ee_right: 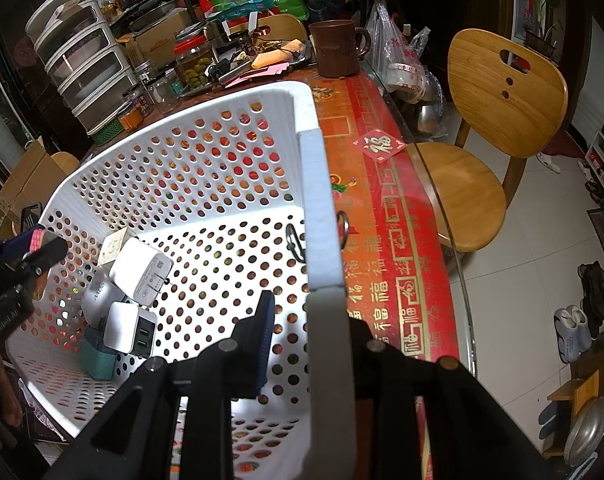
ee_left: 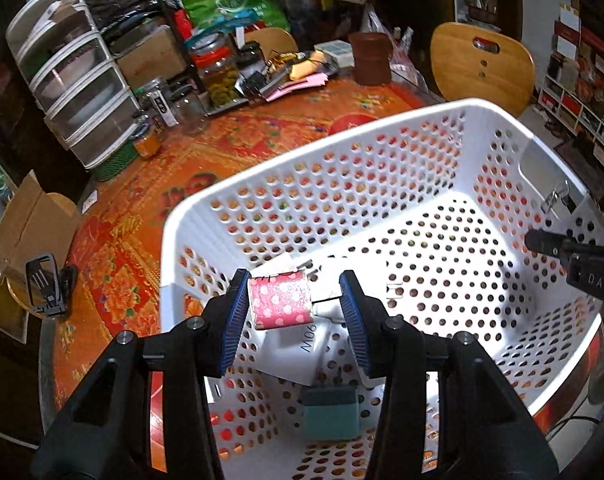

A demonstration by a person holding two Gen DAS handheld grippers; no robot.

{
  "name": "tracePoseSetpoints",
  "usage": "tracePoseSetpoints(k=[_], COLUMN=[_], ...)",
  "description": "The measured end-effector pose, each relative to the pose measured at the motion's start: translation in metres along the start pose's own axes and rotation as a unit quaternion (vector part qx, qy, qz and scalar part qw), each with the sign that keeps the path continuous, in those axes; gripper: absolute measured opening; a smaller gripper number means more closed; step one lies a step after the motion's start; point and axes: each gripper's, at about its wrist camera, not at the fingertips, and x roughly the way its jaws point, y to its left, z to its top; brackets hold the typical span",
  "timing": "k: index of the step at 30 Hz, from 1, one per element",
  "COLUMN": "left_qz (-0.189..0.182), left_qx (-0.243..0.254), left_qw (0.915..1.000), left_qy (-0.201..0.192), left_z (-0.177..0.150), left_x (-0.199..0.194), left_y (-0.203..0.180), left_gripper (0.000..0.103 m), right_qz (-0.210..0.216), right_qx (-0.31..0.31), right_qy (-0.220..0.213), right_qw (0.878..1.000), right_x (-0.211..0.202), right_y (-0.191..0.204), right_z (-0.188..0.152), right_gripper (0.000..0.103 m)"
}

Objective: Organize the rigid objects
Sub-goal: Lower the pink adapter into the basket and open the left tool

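Observation:
A white perforated basket [ee_left: 381, 136] stands on the table. My left gripper [ee_left: 296, 300] hangs over its near corner with jaws open; a pink polka-dot roll [ee_left: 280, 300] sits between the pads, touching only the left pad [ee_left: 238, 312]. Below lie white chargers [ee_right: 140, 266] and a teal box [ee_left: 329, 412]. My right gripper [ee_right: 302, 344] is shut on the basket's right wall [ee_right: 317, 208], one finger [ee_right: 264, 340] inside. A black carabiner [ee_right: 294, 242] lies on the basket floor.
The table has a red-orange patterned cloth [ee_left: 222, 148]. At its far side stand a drawer unit [ee_left: 74, 76], jars [ee_left: 218, 72], a brown mug [ee_right: 335, 50] and clutter. Wooden chairs [ee_right: 501, 112] stand to the right. A black holder [ee_left: 46, 288] lies at the left.

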Motion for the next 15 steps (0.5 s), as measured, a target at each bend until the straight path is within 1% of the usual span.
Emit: tracePoseSetpoints(k=[8, 13, 14, 15], left_qz=[-0.022, -0.023, -0.022, -0.022], left_qx=[0.012, 0.016, 0.017, 0.017], left_qw=[0.9994, 0.9993, 0.9993, 0.9993], left_qy=[0.026, 0.025, 0.024, 0.022], left_z=[-0.007, -0.010, -0.009, -0.009], left_x=[0.012, 0.014, 0.014, 0.013], left_y=[-0.010, -0.012, -0.013, -0.013], left_gripper=[0.043, 0.044, 0.046, 0.051], right_qz=[0.000, 0.000, 0.000, 0.000], right_qx=[0.000, 0.000, 0.000, 0.000], right_qy=[0.000, 0.000, 0.000, 0.000], right_qw=[1.000, 1.000, 1.000, 1.000], right_x=[0.000, 0.000, 0.000, 0.000], right_y=[0.000, 0.000, 0.000, 0.000], right_z=[0.000, 0.000, 0.000, 0.000], right_gripper=[0.027, 0.027, 0.027, 0.027])
